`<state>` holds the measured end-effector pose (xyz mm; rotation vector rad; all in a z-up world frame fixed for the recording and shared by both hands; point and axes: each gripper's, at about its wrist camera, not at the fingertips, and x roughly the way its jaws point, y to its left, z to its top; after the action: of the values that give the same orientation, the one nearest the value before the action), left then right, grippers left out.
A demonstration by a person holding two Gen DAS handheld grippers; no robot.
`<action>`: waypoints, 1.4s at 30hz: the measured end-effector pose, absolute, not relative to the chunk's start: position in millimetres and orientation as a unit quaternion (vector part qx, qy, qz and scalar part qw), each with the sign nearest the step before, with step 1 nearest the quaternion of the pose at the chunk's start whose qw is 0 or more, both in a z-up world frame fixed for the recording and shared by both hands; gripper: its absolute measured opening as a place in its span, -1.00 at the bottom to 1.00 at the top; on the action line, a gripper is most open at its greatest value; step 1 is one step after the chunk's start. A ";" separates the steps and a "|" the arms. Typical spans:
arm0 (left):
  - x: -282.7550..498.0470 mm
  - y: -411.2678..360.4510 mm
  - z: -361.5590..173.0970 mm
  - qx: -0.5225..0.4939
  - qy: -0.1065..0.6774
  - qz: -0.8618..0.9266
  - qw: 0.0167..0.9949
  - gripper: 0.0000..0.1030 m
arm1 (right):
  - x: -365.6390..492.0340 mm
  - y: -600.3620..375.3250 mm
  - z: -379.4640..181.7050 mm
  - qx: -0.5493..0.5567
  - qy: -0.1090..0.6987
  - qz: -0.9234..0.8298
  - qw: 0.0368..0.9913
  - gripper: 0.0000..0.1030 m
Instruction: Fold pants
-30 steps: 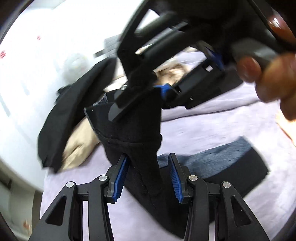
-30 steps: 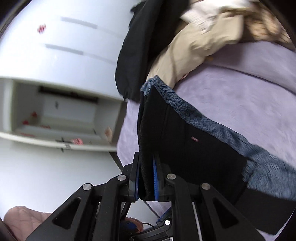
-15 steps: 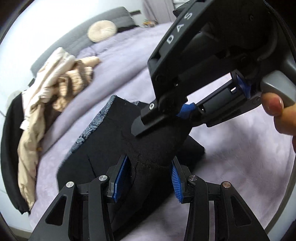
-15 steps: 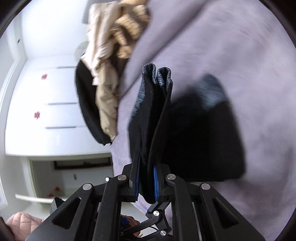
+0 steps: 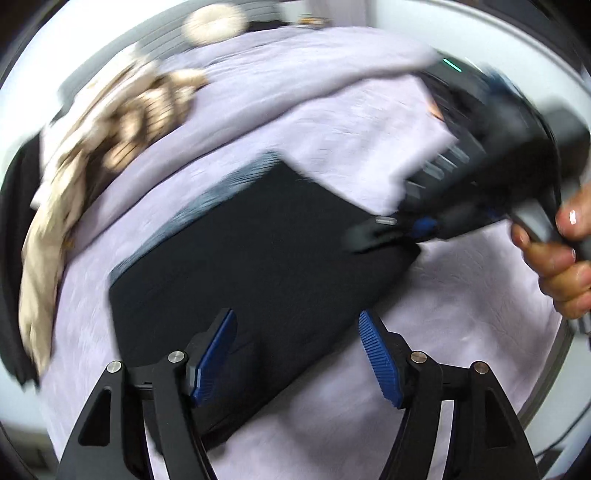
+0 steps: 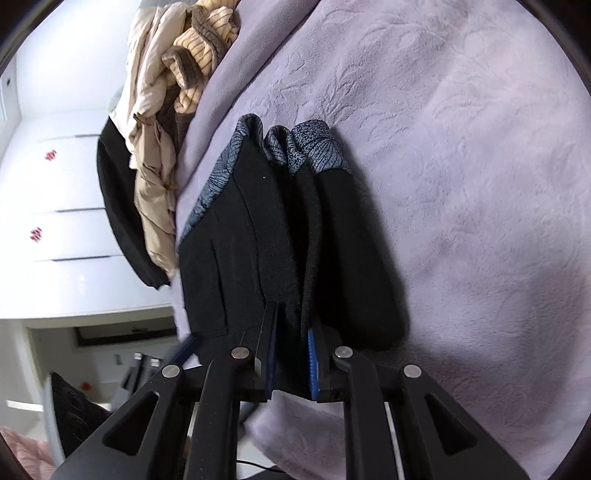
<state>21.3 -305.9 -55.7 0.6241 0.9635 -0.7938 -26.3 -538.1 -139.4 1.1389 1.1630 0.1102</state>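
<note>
The black pants [image 5: 258, 258] with a blue-grey patterned band [image 6: 317, 147] lie folded into a flat stack on the lilac bed cover [image 5: 332, 110]. My left gripper [image 5: 295, 317] hovers over their near edge. Its jaws are opening and stand wide, and the blue pads [image 5: 376, 354] do not touch the cloth. My right gripper [image 6: 291, 332] still pinches the stacked layers of the pants [image 6: 258, 229] at one end, though its jaws are starting to open. In the left wrist view, blurred, the right gripper [image 5: 391, 230] sits at the pants' right corner, held by a hand [image 5: 554, 258].
A heap of beige and striped clothes [image 6: 177, 74] and a black garment [image 6: 118, 206] lie at the bed's edge beside the pants. White wardrobe doors [image 6: 55, 221] stand beyond. A round cushion [image 5: 214, 18] rests at the head of the bed. Bare lilac cover [image 6: 461, 184] stretches to the right.
The pants came down from hanging in both grippers to lying folded on the bed. My left jaws let go and spread wide. The right jaws parted slightly.
</note>
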 end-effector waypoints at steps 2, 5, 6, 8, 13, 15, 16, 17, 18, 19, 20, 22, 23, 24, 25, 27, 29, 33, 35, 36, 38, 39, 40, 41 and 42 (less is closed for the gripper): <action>44.3 -282.2 -50.1 0.258 0.464 -0.321 0.784 0.36 | -20.8 -532.8 -134.0 0.476 0.533 0.036 0.699 -0.64; 82.5 -248.2 -52.5 0.225 0.494 -0.247 0.803 0.36 | -15.3 -523.0 -121.2 0.403 0.555 0.008 0.728 -0.54; 94.6 -238.6 -57.1 0.217 0.509 -0.225 0.802 0.36 | -18.4 -523.4 -118.8 0.386 0.561 -0.004 0.733 -0.53; 116.6 -222.5 -72.7 0.197 0.553 -0.195 0.786 0.36 | -19.8 -523.3 -109.3 0.347 0.574 -0.045 0.741 -0.53; 131.5 -204.6 -99.3 0.151 0.607 -0.185 0.758 0.43 | -22.9 -526.2 -77.8 0.344 0.569 -0.073 0.743 -0.53; 125.4 -206.8 -99.7 0.165 0.597 -0.178 0.764 0.57 | -18.7 -515.5 -63.5 0.329 0.562 -0.068 0.756 -0.52; 123.2 -207.9 -99.9 0.167 0.596 -0.179 0.765 0.57 | -19.5 -510.4 -59.9 0.321 0.560 -0.063 0.761 -0.50; 120.8 -209.1 -100.4 0.163 0.600 -0.181 0.762 0.57 | -14.8 -499.9 -57.3 0.309 0.559 -0.056 0.767 -0.48; 118.7 -210.2 -100.9 0.162 0.602 -0.182 0.761 0.57 | -9.6 -490.4 -57.8 0.296 0.562 -0.054 0.771 -0.48; 122.0 -212.2 -100.8 0.164 0.602 -0.182 0.760 0.57 | -6.8 -483.5 -61.1 0.285 0.568 -0.050 0.770 -0.48; 120.3 -212.0 -101.7 0.167 0.600 -0.180 0.761 0.57 | -1.9 -474.2 -68.8 0.271 0.583 -0.049 0.765 -0.48; 117.6 -214.0 -103.1 0.171 0.601 -0.183 0.759 0.61 | 3.3 -461.6 -87.5 0.248 0.619 -0.076 0.741 -0.47; 124.4 -214.0 -104.4 0.170 0.606 -0.181 0.755 0.78 | 5.2 -457.8 -98.5 0.235 0.629 -0.086 0.736 -0.45; 128.5 -214.6 -106.2 0.172 0.610 -0.178 0.753 0.84 | 5.7 -457.0 -106.0 0.232 0.634 -0.092 0.732 -0.44; 128.4 -214.1 -107.5 0.170 0.612 -0.177 0.752 0.84 | 5.6 -458.5 -109.8 0.238 0.633 -0.097 0.730 -0.43; 128.8 -213.7 -109.8 0.167 0.614 -0.178 0.751 0.84 | 4.2 -462.9 -109.5 0.257 0.625 -0.097 0.731 -0.42; 130.1 -213.7 -111.5 0.165 0.618 -0.177 0.748 0.85 | 2.6 -465.3 -110.0 0.262 0.622 -0.093 0.732 -0.42; 130.2 -215.6 -110.5 0.169 0.623 -0.172 0.745 0.85 | 2.8 -465.1 -110.7 0.259 0.620 -0.092 0.735 -0.38; 130.4 -218.3 -110.5 0.176 0.624 -0.168 0.743 0.85 | 2.4 -463.0 -110.4 0.257 0.621 -0.090 0.735 -0.31; 132.9 -220.1 -111.8 0.179 0.625 -0.166 0.742 0.85 | 2.7 -461.9 -110.2 0.254 0.621 -0.089 0.736 -0.27; 130.2 -223.6 -110.3 0.182 0.629 -0.159 0.739 0.85 | 2.9 -456.9 -108.7 0.246 0.623 -0.087 0.738 -0.22; 134.9 -223.7 -110.6 0.184 0.631 -0.154 0.737 0.88 | 3.8 -455.0 -108.3 0.242 0.624 -0.086 0.738 -0.19; 135.5 -224.9 -111.2 0.189 0.634 -0.147 0.736 1.00 | 4.4 -453.5 -108.0 0.238 0.625 -0.086 0.739 -0.18; 137.0 -226.5 -111.9 0.191 0.637 -0.143 0.733 0.99 | 4.9 -452.8 -107.8 0.238 0.625 -0.086 0.739 -0.16; 138.1 -228.0 -111.9 0.192 0.640 -0.141 0.731 0.99 | 5.0 -452.6 -107.7 0.238 0.624 -0.085 0.739 -0.14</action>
<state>138.1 -228.0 -111.9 0.4217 1.4076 -0.3097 5.0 -452.6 -107.7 0.5229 1.3702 -0.1862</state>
